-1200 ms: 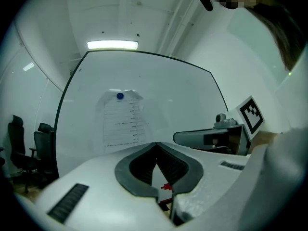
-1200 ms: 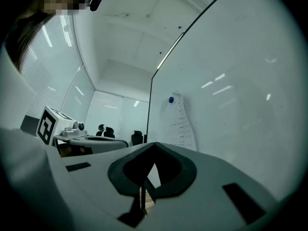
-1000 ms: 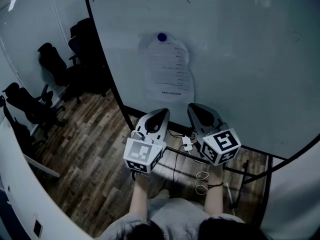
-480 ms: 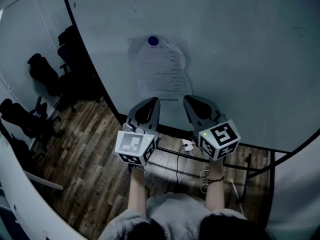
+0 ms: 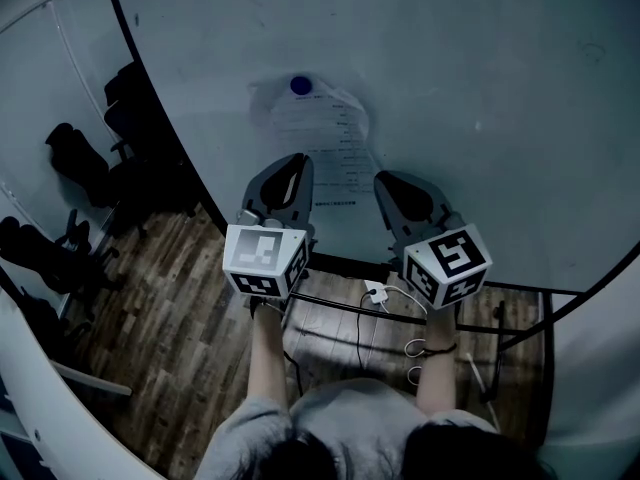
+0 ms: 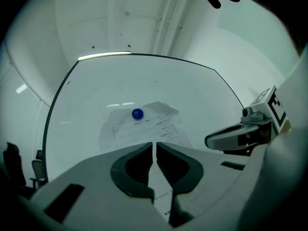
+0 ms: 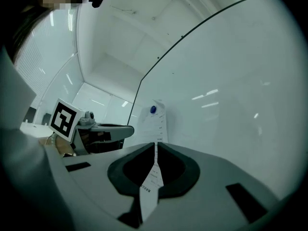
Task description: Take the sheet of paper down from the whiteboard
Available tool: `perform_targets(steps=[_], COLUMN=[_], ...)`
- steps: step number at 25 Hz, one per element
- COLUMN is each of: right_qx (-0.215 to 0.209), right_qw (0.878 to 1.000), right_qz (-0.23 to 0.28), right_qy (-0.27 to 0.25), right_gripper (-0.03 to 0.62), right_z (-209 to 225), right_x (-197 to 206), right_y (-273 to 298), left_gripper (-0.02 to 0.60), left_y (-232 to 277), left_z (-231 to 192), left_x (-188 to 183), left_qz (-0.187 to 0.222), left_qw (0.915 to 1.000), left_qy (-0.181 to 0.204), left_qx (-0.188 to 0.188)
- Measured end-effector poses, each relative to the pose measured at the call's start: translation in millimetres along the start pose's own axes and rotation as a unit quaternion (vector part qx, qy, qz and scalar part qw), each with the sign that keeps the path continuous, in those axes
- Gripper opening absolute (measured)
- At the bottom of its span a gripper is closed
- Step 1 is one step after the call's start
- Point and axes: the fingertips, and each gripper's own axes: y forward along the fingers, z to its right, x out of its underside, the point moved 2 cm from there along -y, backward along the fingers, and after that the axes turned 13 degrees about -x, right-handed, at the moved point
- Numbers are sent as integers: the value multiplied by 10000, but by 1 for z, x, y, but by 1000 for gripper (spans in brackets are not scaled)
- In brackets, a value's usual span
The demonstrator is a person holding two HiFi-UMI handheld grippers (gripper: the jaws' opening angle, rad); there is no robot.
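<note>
A white printed sheet (image 5: 330, 143) hangs on the whiteboard (image 5: 480, 88), pinned at its top by a round blue magnet (image 5: 300, 85). In the left gripper view the sheet (image 6: 149, 126) and magnet (image 6: 137, 113) lie straight ahead, just beyond the jaws. My left gripper (image 5: 293, 160) is shut and empty, its tips in front of the sheet's lower left edge. To the right, my right gripper (image 5: 385, 180) is shut too, by the sheet's lower right corner. Each gripper's own view shows the jaws closed, left (image 6: 155, 143) and right (image 7: 155, 144), with the sheet's lower part showing through the slit behind them.
Dark office chairs (image 5: 75, 158) stand at the left on the wooden floor (image 5: 150, 308). The whiteboard's black frame bar (image 5: 360, 310) runs below the grippers, with a white adapter and cables (image 5: 376, 293) hanging there. The person's forearms reach up from the bottom.
Both grippers have risen toward the sheet, the left one further. Their tips, earlier below the sheet's bottom edge, now stand level with its lower part. Both jaws stayed shut.
</note>
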Motion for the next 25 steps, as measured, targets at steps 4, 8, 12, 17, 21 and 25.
perform_targets(steps=[4, 8, 12, 17, 21, 25], right_qx=[204, 287, 323, 333, 398, 463], right_qw=[9998, 9996, 9994, 9991, 9984, 9979], right_qz=[-27, -58, -145, -250, -362, -393], right_qy=[-79, -56, -57, -119, -201, -223], right_gripper=[2, 41, 72, 92, 109, 110], right_z=[6, 10, 12, 11, 13, 14], right_x=[-3, -6, -5, -7, -7, -8], right_y=[0, 4, 10, 20, 26, 31], left_gripper=[19, 60, 94, 104, 104, 104], left_y=[14, 30, 43, 52, 56, 64], left_z=[-9, -12, -16, -19, -20, -21], left_x=[-11, -20, -25, -36, -45, -54], left_qz=[134, 167, 153, 219, 321, 403], left_qw=[9993, 9987, 9983, 9969, 9955, 9936], left_qy=[317, 475, 566, 750, 884, 1045], left_qx=[-120, -45, -62, -61, -96, -117])
